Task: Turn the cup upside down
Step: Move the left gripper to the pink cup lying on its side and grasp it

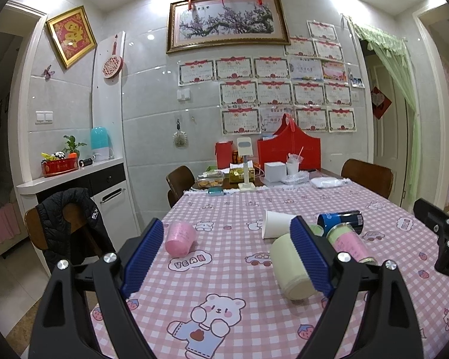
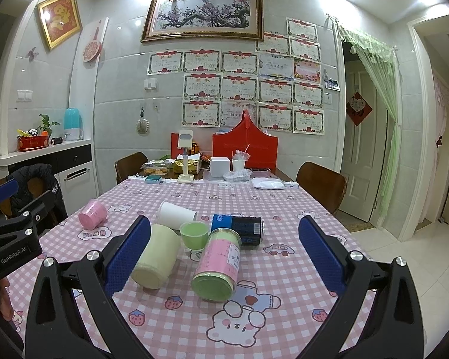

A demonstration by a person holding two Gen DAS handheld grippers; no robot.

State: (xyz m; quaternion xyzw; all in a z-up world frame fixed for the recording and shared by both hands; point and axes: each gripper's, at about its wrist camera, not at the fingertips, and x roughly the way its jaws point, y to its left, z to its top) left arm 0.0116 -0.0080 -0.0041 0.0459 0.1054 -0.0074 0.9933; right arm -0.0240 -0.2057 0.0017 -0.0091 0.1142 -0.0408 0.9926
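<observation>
Left tongs (image 1: 224,257): low centre, held level above table (image 1: 242,323), spread apart, empty. Right tongs (image 2: 224,254): likewise apart, cups (image 2: 155,257) lying between.

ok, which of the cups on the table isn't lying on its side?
The small light-green plastic cup: it stands upright, mouth up, in the middle of the cluster. The pink, white paper and cream cups, and the two cans, all lie tipped over on the checked cloth.
</observation>
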